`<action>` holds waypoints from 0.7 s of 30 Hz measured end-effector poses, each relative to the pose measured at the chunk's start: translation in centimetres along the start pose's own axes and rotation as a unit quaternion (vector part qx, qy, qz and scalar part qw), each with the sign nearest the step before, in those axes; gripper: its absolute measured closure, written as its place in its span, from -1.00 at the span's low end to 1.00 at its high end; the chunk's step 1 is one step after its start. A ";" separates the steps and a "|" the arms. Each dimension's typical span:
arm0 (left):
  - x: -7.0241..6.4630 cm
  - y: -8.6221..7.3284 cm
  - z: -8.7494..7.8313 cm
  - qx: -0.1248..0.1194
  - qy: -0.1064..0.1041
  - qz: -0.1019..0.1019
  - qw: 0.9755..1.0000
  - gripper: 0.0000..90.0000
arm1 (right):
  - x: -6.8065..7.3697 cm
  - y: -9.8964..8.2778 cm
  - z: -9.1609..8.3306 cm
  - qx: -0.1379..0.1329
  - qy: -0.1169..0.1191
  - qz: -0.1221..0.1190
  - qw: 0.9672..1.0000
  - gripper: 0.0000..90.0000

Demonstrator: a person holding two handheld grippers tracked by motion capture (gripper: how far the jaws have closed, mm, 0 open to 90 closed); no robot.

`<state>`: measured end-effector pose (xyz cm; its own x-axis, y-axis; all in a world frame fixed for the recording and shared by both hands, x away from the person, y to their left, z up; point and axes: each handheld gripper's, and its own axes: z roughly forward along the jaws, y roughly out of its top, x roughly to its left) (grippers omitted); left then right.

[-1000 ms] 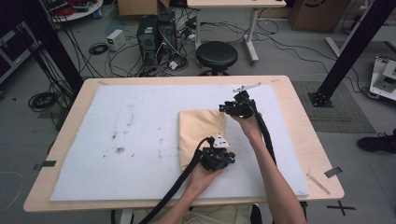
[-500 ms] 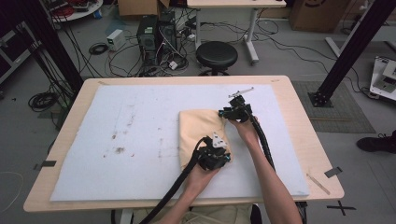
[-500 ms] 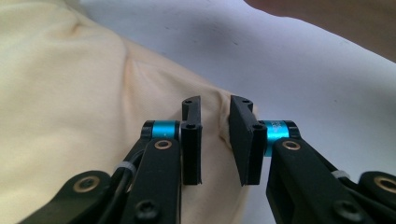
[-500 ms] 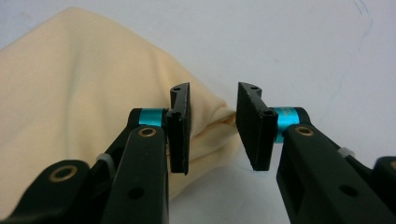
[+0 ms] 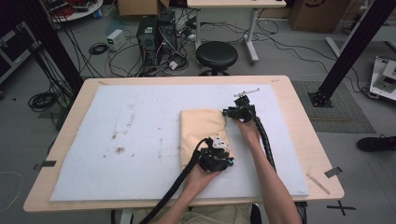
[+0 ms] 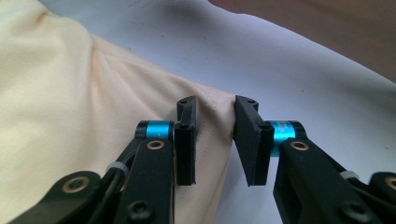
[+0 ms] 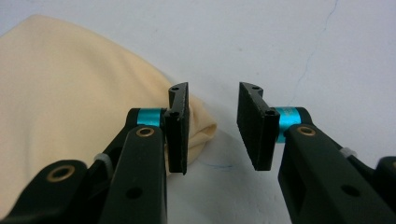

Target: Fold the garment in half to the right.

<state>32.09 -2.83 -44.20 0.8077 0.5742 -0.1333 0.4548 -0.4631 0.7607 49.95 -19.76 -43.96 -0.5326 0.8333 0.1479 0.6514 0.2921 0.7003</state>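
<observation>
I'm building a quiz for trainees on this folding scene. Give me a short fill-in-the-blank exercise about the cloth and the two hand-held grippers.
1. The folded cloth is pale ___ in colour.
2. It lies on a ___ mat that covers the wooden table.
3. The jaws of the left hand-held gripper stand ___ around a corner of the cloth.
4. Beyond the table stands a round black ___.

Missing words: yellow; white; open; stool

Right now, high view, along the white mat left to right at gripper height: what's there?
Stained bare white mat → folded yellow cloth → left gripper at the cloth's near right corner → right gripper at its far right corner → bare mat up to its right edge.
</observation>
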 end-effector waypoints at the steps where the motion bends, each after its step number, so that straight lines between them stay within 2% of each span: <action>1: -0.1 0.0 0.0 0.001 0.003 0.005 1.000 0.55 | 0.0 0.0 0.0 -0.001 0.001 0.001 1.000 0.46; 3: -0.3 0.0 0.1 -0.002 -0.001 0.005 1.000 0.55 | 0.1 0.0 0.0 -0.002 -0.002 -0.005 1.000 0.46; 13: -0.9 -0.4 -0.2 -0.003 -0.012 0.022 1.000 0.49 | 0.2 0.0 0.0 -0.001 -0.007 -0.005 1.000 0.43; 16: -0.5 -0.5 -1.4 -0.018 -0.034 0.018 0.999 0.42 | 0.1 0.0 -0.1 -0.001 -0.004 -0.001 1.000 0.38; 19: 0.1 -0.6 -3.3 -0.039 -0.055 0.010 0.998 0.40 | 0.0 0.1 -0.4 -0.004 0.002 0.007 1.000 0.35; 21: 0.6 -0.5 -4.8 -0.052 -0.040 0.013 0.998 0.38 | 0.1 0.2 -0.8 -0.010 0.002 0.005 1.000 0.34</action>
<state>30.55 0.95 -41.58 0.8474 0.5063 -0.1599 0.3958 -0.4015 0.8259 49.58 -19.99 -43.25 -0.5288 0.8341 0.1571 0.6450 0.2746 0.7132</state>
